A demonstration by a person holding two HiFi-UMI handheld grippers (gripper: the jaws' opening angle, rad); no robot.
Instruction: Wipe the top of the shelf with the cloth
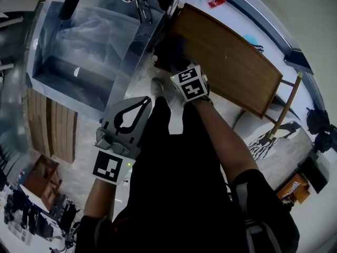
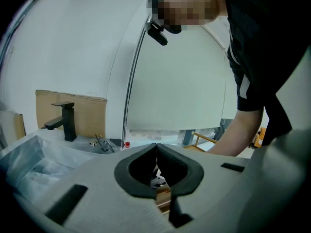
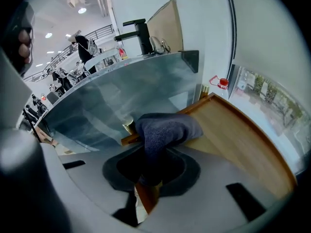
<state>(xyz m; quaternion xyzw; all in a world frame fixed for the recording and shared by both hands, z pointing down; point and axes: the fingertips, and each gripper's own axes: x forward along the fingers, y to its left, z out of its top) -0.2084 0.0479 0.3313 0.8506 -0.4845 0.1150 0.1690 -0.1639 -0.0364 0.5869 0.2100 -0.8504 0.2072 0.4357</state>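
Right gripper (image 3: 151, 154) is clamped tight on the dark cloth (image 3: 167, 127), folds bunched between its jaws, and the cloth's pressed onto the near corner of the wooden shelf top (image 3: 238, 140). Left gripper (image 2: 156, 148) hangs low, jaws together, gripping nothing. Beyond, a plastic-wrapped basin (image 3: 112, 101) and a black faucet (image 3: 137, 33).

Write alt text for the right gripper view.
The right gripper is shut on a dark grey cloth, which lies on the corner of a wooden shelf top. Left of it stands a plastic-wrapped counter with a black faucet.
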